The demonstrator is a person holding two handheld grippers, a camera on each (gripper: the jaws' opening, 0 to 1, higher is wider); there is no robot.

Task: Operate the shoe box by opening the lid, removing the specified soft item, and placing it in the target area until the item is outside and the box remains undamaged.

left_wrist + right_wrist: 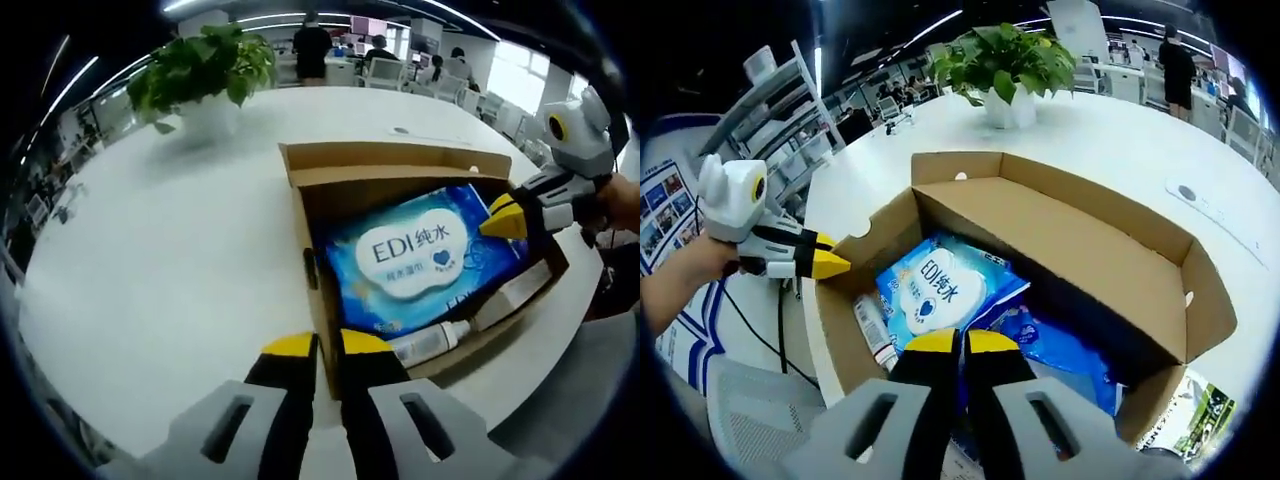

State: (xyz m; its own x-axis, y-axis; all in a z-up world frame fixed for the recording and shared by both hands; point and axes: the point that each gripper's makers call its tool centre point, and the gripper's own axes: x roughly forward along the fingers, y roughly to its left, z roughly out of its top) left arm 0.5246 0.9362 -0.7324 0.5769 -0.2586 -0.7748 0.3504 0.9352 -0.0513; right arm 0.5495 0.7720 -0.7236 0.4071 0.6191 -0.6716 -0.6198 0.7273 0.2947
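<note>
A round, smooth white table (160,260) is carrying an open cardboard shoe box (1080,250) in an office; both tongs (318,345) (960,342) are sitting closed, gripping nothing.

The open cardboard shoe box (400,165) is plain brown, a little darker on its inside walls. In it lies a soft wipes pack (425,255) of bright blue with a white cloud-shaped label, blue letters and a small dark blue heart. A second blue pack (1060,350) lies to the right of it. The round table (170,260) is white. The potted plant (1008,60) has green leaves and a white pot. Both grippers have black jaws with yellow tips and grey bodies.
</note>
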